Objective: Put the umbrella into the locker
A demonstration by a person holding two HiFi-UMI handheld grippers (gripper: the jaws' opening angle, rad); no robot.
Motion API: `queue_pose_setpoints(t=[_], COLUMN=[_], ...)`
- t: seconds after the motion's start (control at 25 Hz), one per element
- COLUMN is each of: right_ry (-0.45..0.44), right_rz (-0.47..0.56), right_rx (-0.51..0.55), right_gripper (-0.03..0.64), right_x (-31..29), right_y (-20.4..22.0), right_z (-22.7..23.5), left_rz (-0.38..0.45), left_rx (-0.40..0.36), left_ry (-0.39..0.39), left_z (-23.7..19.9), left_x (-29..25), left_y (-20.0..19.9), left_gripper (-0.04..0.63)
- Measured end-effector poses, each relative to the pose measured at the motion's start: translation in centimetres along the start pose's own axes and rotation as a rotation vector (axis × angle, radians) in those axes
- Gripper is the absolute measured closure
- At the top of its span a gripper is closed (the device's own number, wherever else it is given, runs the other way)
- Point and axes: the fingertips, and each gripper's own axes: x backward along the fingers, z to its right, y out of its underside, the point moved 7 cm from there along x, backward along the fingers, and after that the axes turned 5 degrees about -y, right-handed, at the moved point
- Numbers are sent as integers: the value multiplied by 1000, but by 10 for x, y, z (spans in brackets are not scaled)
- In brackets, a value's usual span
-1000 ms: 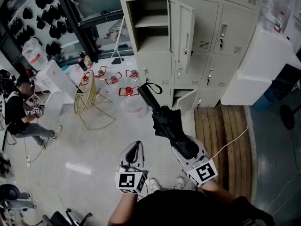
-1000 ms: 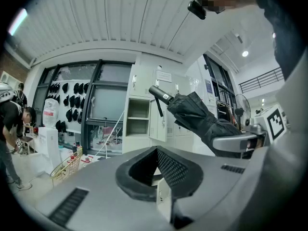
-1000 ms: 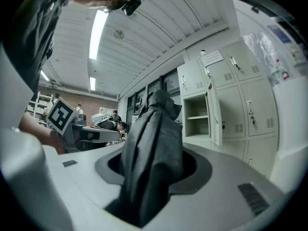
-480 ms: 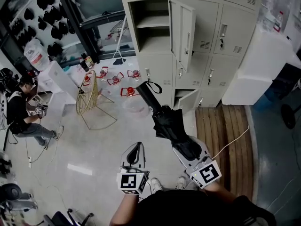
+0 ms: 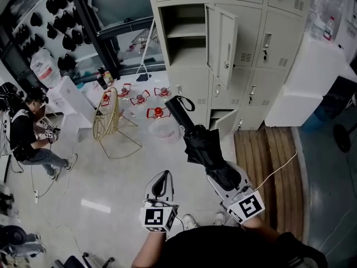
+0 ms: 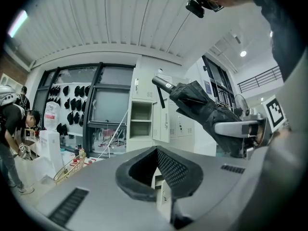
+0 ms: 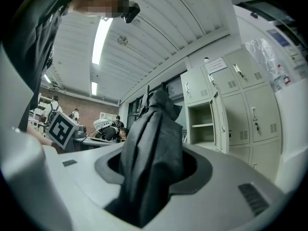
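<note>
My right gripper (image 5: 218,173) is shut on the canopy end of a black folded umbrella (image 5: 198,141), which points up and away toward the beige lockers. Its handle (image 5: 174,106) with a wrist strap leads. In the right gripper view the umbrella (image 7: 151,143) fills the gap between the jaws. One locker compartment (image 5: 187,29) stands open with a shelf inside, its door (image 5: 226,46) swung out to the right. My left gripper (image 5: 163,175) hangs lower left of the umbrella, shut and holding nothing; in its own view the left gripper (image 6: 156,150) shows pad tips touching.
A lower locker door (image 5: 224,121) is ajar. On the floor stand a gold wire rack (image 5: 109,116) and red-marked items (image 5: 156,111). A seated person (image 5: 28,135) is at far left. A wooden pallet (image 5: 268,149) and a white box (image 5: 304,82) lie right.
Both grippers and the held umbrella have shifted a little forward and up toward the lockers. The grip on the umbrella is unchanged.
</note>
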Motion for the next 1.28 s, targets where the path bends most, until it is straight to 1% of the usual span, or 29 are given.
queue_pose_setpoints(t=[0.32,0.56,0.68,0.96,1.28], right_ry=[75,109,116,114,107], right_rz=[0,-13,-12,-24,-50], right_rx=[-14,-12,-13,-19,-3], right_gripper=[400,400,400,400,400], right_x=[-26,-43,-57,-94,-149], right_y=[5,12,17,31,36], right_z=[-14,-12,-5,30,98], left_rz=[15,-9,-8,2,-10], left_rx=[-45,-40,-39,-52,-43], left_ry=[47,63,66,57,46], left_z=[-34,-53,-62,-83,-101], left_x=[4,-6,-17,-60,-143], left_y=[-2,7,6,9,3], left_gripper=[598,598,598,598,598])
